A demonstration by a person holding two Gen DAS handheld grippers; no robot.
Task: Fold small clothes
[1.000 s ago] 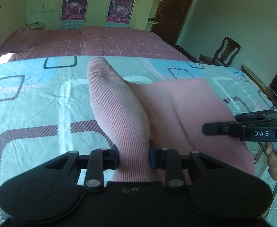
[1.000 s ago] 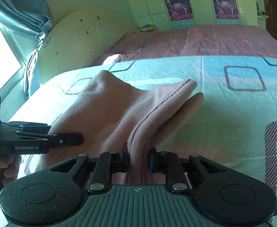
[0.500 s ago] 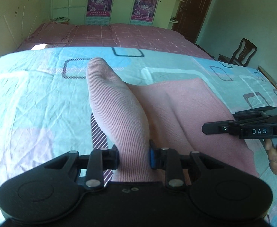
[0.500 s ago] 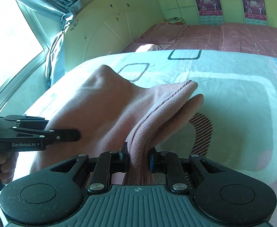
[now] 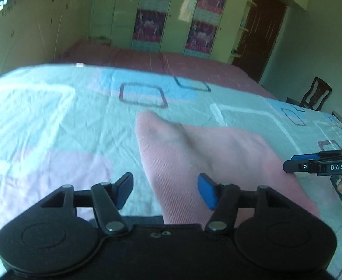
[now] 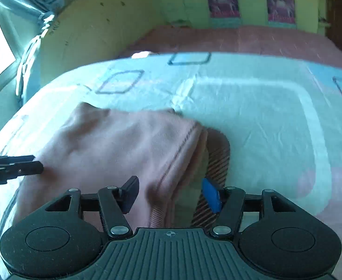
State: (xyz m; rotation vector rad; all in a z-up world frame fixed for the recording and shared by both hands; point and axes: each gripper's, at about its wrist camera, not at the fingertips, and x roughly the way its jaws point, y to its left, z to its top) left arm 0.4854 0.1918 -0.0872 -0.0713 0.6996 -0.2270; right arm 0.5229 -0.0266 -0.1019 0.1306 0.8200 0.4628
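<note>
Pink garment (image 5: 208,154): a small ribbed piece lying on the patterned bedsheet (image 5: 54,121), folded over itself, with a stitched hem edge running along its right side in the right wrist view (image 6: 124,144).
Left gripper (image 5: 165,190): jaws have just been opening and now stand apart; the near left corner of the garment lies between them, but neither pad presses on it.
Right gripper (image 6: 171,193): jaws have likewise just been opening and stand apart; the hem edge lies loose between the pads, untouched by them.
Grippers together: side by side at the near edge of the garment, each showing at the border of the other's view.
Bedsheet: pale blue and pink with outlined squares.
Beyond: a maroon cover (image 5: 171,63).
</note>
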